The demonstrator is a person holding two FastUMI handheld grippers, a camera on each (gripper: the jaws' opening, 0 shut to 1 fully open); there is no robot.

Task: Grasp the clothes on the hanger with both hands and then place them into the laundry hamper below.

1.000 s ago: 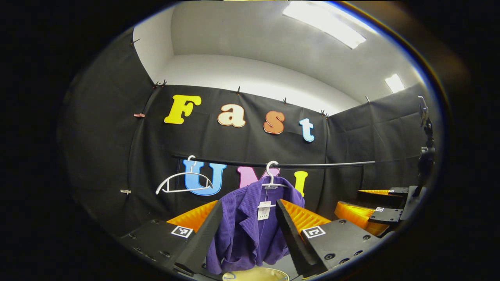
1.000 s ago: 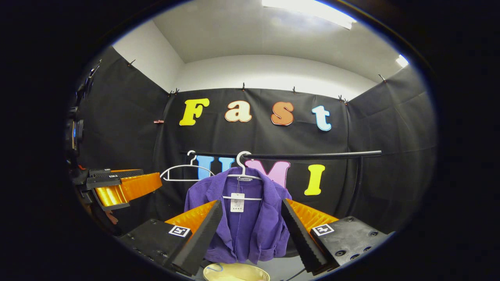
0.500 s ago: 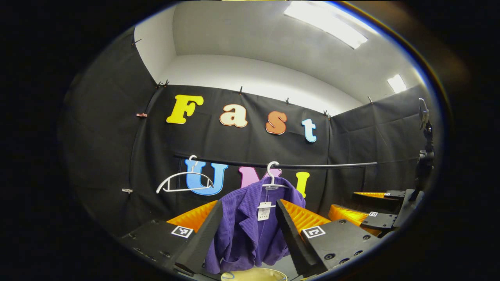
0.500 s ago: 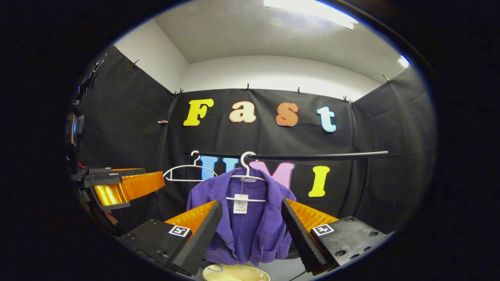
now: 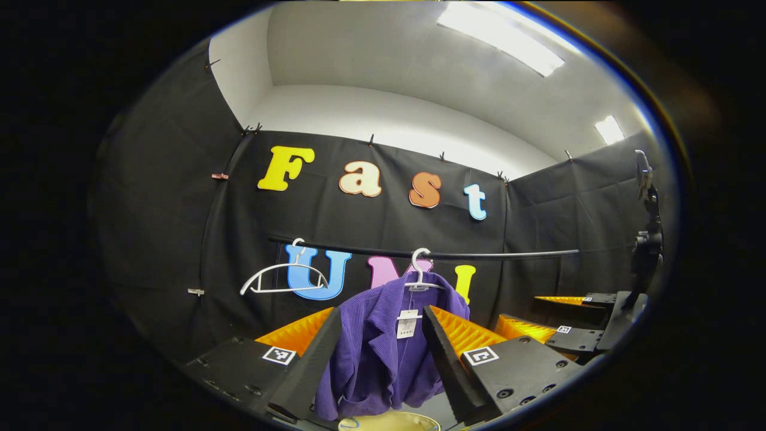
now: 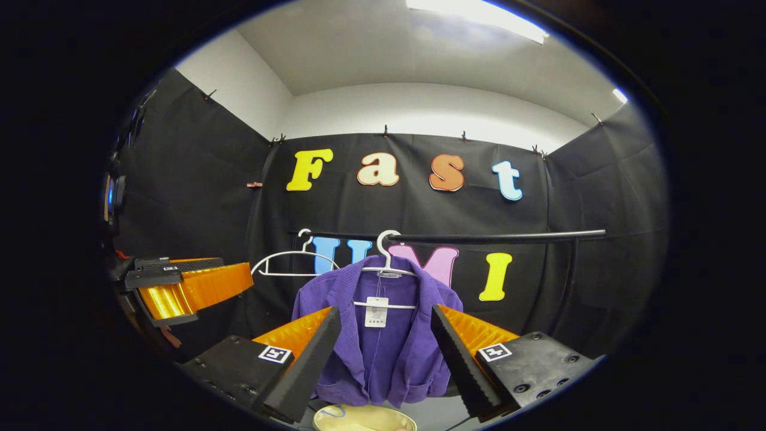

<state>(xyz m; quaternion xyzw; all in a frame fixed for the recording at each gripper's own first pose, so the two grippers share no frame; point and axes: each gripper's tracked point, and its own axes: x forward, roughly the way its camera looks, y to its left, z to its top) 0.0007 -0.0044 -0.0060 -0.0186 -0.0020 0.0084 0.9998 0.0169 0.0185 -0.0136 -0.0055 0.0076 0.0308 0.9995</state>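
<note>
A purple jacket [image 5: 377, 353] [image 6: 389, 353] with a white tag hangs on a white hanger [image 5: 419, 272] [image 6: 388, 257] from a black rail [image 5: 497, 255] [image 6: 502, 237]. Below it shows the pale yellow rim of the laundry hamper [image 5: 389, 422] [image 6: 362, 419]. My left gripper [image 5: 382, 317] is open, and the jacket is framed between its fingers, farther off. My right gripper [image 6: 386, 317] is open too, facing the jacket from a distance. In the left gripper view the right gripper [image 5: 553, 335] sits low at the right. In the right gripper view the left gripper [image 6: 185, 287] is at the left.
An empty white hanger [image 5: 281, 281] [image 6: 293, 263] hangs on the rail to the left of the jacket. The rail's upright post [image 6: 568, 281] stands at the right. A camera on a stand [image 5: 646, 239] is at the far right edge.
Both grippers drifted slightly. In the left gripper view the right gripper slid lower and leftward. In the right gripper view the jacket and rail shifted a little to the right.
</note>
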